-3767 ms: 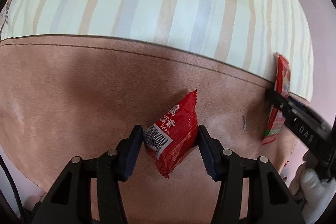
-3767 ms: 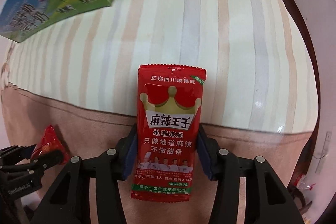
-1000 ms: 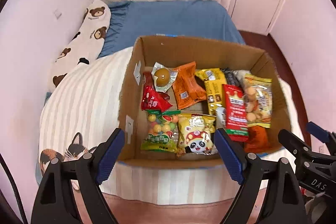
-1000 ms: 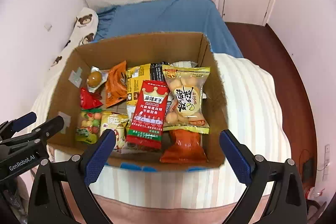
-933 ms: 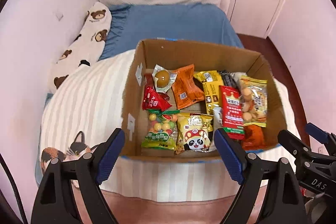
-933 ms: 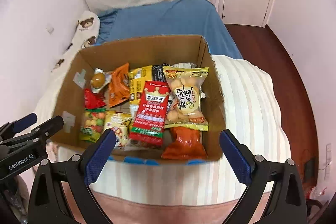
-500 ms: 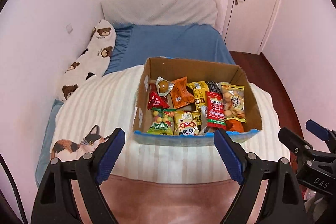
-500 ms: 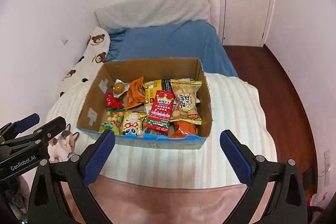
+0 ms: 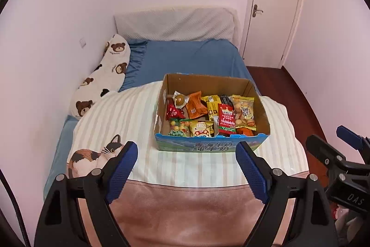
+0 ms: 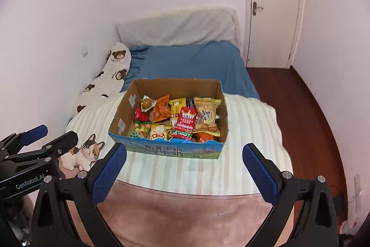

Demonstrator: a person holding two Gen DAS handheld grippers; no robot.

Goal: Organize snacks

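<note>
A pink-walled bedroom; a striped cream quilt (image 9: 129, 112) with a brown plush border covers the near end of the bed. Nearest, the left gripper (image 9: 186, 168) and right gripper (image 10: 184, 169) are both held level, side by side, well back from the work, jaws spread wide and empty. Beyond them the open cardboard box with blue printed front (image 9: 263, 108) sits on the quilt, holding the assorted snack packets (image 9: 208, 115) laid flat, seemingly for visibility. A blue sheet (image 9: 185, 59) and white door (image 9: 275, 4) lie behind. Task appears complete.

One cardboard box (image 9: 259, 105) sits ahead of two empty, wide-open grippers. It holds about ten snack packets (image 9: 227, 119). One bear-print pillow (image 9: 104, 75) lies far left.
</note>
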